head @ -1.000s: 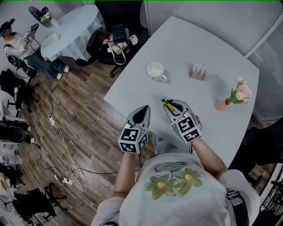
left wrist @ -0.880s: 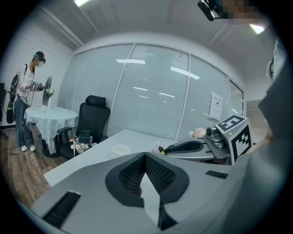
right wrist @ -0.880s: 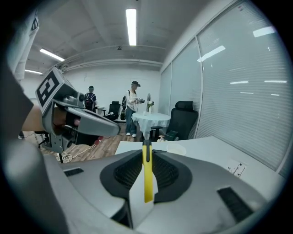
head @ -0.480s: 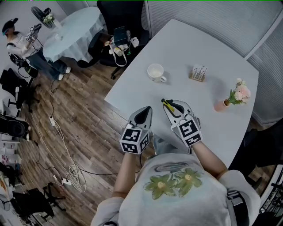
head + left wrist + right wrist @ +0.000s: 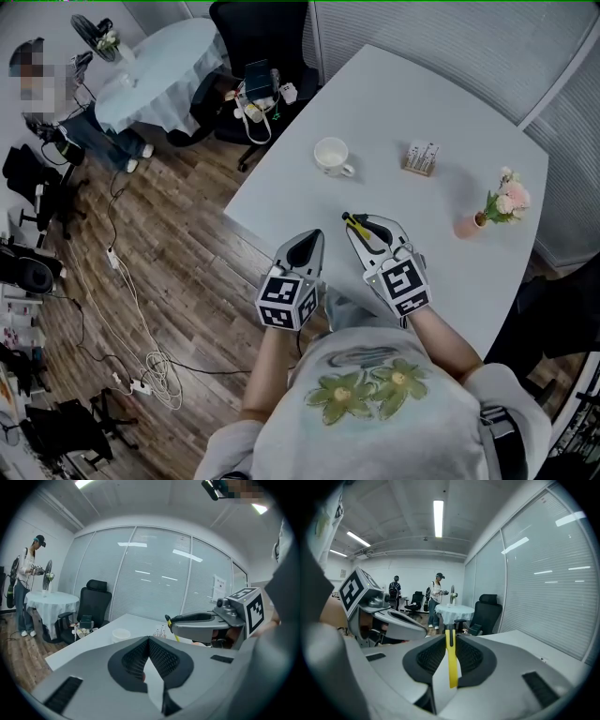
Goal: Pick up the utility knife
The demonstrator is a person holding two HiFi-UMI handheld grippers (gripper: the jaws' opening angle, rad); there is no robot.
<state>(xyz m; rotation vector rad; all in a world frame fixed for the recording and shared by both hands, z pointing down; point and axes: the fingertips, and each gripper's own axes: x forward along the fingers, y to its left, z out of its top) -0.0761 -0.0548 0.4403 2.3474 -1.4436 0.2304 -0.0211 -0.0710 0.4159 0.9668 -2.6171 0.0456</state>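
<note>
We hold the slim yellow-and-black utility knife (image 5: 451, 663) clamped between the jaws of our right gripper (image 5: 354, 225), in the lower middle of the frame over the white desk (image 5: 450, 103), its tip poking past the jaw ends. Our left gripper (image 5: 149, 641), just beside it on the left, has its 2 jaws closed together, empty.

The right gripper (image 5: 364, 228) holds the yellow utility knife (image 5: 353, 221) over the white table (image 5: 422, 94); a cup (image 5: 330, 155) stands at eleven o'clock from it (well apart).
</note>
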